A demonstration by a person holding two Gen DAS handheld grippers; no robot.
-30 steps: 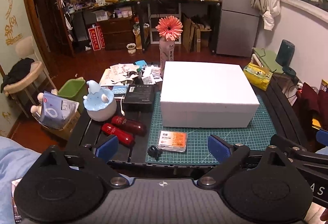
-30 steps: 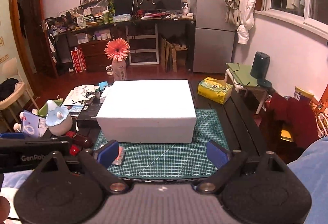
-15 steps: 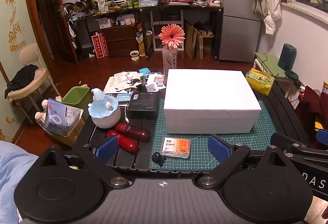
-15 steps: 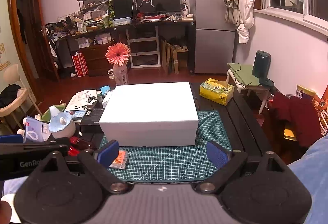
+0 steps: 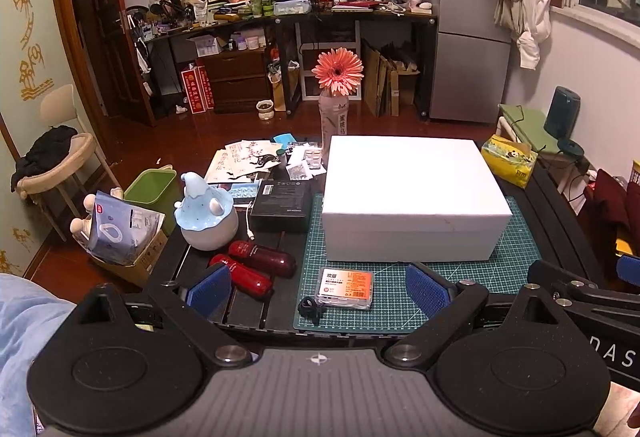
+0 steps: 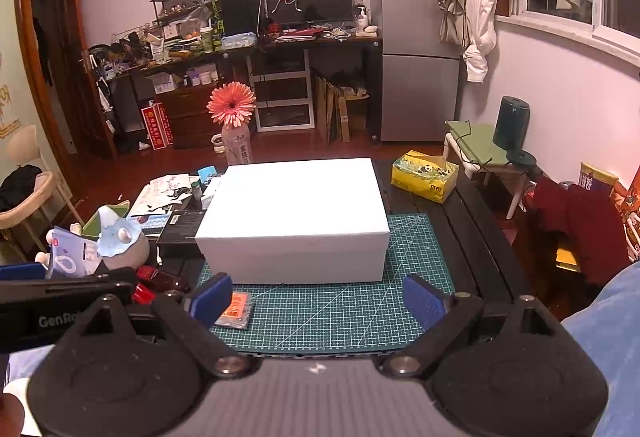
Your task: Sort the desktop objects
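A large white box (image 5: 412,193) with its lid on stands on the green cutting mat (image 5: 460,277). In front of it lies an orange-labelled small case (image 5: 346,288) beside a black clip (image 5: 310,306). Two red tubes (image 5: 262,260) lie left of the mat, behind them a blue-and-white figurine (image 5: 206,213) and a black box (image 5: 282,201). My left gripper (image 5: 316,291) hovers open at the table's near edge, nothing between its fingers. My right gripper (image 6: 318,297) is open too, empty, over the mat (image 6: 340,317) before the white box (image 6: 296,217).
A pink flower in a bottle (image 5: 338,97) and loose papers (image 5: 248,161) sit at the table's far side. A yellow tissue pack (image 6: 424,175) lies right of the box. A green bin (image 5: 152,185) and a cardboard box with a blue pouch (image 5: 120,233) stand left of the table.
Both views have tilted slightly, so the table sits lower in the frames. Nothing on the table has moved and both grippers stay open.
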